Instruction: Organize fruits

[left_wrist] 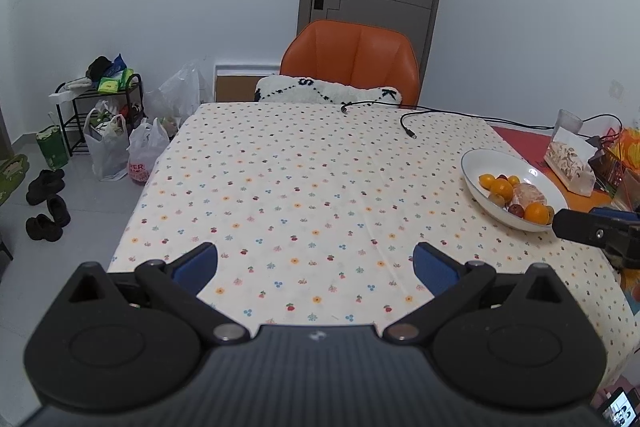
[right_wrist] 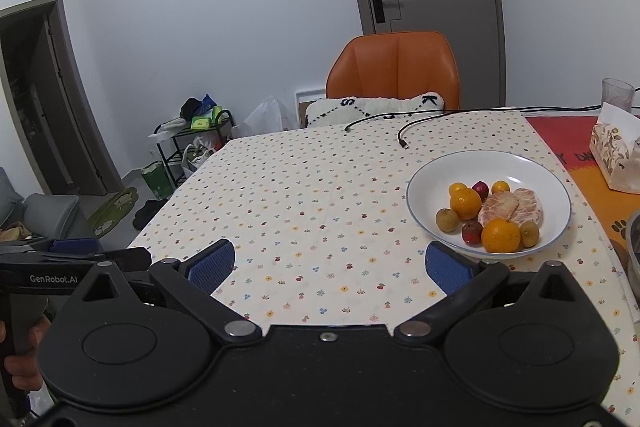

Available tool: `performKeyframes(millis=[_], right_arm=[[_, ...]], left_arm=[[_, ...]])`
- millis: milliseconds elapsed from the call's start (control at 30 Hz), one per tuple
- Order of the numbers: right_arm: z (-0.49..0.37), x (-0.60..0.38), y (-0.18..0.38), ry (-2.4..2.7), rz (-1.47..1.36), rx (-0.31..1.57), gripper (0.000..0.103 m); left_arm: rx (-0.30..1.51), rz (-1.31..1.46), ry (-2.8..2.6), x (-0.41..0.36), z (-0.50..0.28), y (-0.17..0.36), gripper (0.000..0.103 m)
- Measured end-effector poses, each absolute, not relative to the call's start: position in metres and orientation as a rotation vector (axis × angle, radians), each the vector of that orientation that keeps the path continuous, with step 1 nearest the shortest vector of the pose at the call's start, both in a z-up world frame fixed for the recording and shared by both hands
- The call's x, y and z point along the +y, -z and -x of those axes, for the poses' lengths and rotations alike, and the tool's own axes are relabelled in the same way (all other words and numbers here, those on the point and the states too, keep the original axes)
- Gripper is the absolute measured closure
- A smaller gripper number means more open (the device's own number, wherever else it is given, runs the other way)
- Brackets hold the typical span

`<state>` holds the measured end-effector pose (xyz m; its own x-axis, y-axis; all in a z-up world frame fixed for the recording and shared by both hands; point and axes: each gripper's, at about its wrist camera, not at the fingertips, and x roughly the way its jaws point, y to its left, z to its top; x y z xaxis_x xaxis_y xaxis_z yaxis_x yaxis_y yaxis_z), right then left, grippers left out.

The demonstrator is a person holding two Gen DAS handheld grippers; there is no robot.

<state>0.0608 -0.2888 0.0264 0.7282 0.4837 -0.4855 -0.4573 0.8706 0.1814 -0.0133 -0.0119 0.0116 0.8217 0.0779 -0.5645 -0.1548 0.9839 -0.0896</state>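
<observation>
Jaws spread above tablecloth (left_wrist: 304,187)

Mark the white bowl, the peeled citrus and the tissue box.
white bowl (right_wrist: 444,173): right wrist view, bare inner wall.
peeled citrus (right_wrist: 510,207): right wrist view, middle of segments.
tissue box (right_wrist: 614,157): right wrist view, patterned front.

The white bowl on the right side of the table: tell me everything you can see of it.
The white bowl is wide and shallow, glossy like ceramic, with a thin dark line around its rim. It sits upright on the floral tablecloth, near the table's right side. Inside lie oranges, small red and greenish-brown fruits and peeled citrus pieces, clustered towards the near side. No gripper touches it; the right gripper is open just in front.
</observation>
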Motion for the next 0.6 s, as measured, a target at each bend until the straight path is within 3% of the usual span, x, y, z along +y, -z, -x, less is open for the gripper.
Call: performKeyframes(millis=[600], right_arm=[[-0.0623,-0.2908,-0.0251,-0.516,-0.051,0.556,0.0]], left_arm=[[0.595,0.134,-0.12,-0.0103,0.015,-0.0148,0.0]])
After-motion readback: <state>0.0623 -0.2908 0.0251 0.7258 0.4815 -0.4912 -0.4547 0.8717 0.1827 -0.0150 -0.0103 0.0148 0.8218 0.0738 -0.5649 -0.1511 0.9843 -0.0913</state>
